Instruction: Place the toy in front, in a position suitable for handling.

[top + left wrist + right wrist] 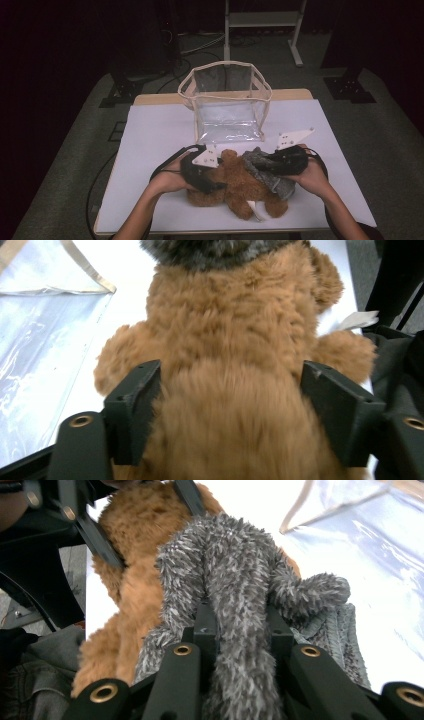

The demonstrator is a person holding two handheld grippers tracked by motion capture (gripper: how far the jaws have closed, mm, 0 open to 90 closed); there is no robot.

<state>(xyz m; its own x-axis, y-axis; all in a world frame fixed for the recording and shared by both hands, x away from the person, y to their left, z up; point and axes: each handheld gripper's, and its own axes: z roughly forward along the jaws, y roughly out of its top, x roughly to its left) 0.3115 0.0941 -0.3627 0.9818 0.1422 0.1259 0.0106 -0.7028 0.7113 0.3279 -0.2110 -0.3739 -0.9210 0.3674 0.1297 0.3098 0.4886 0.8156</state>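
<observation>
Item: brown plush bear (pixel 240 187). It lies near the front edge of the white table (pixel 150 130), between the person's two hands, its fur a warm brown and a white tag (pixel 255 210) showing at its near side. In the left gripper view the bear (pixel 235 355) sits squarely between the two black jaws, which stand at either flank of its body with the fur bulging between them; the pads touch the fur at both sides.

Item: left gripper (pixel 205 175). Held in the person's left hand (pixel 170 177), it comes in at the bear's left side, jaws spread to the width of the bear's body and closed on it. A grey three-cornered plate (pixel 207 156) rides on top.

Item: grey plush piece (pixel 267 172). Shaggy grey fabric lying on the bear's right side, touching it. In the right gripper view the grey plush (pixel 235 595) runs straight up between the jaws, with the brown bear (pixel 135 545) just beside and behind it.

Item: right gripper (pixel 282 162). Held in the person's right hand (pixel 312 175), its jaws stand narrow and pinch the grey plush between them.

Item: clear bag (pixel 227 100). A transparent, cream-trimmed bag stands open and upright behind the bear, toward the table's far edge, near the toys but apart from both grippers.
</observation>
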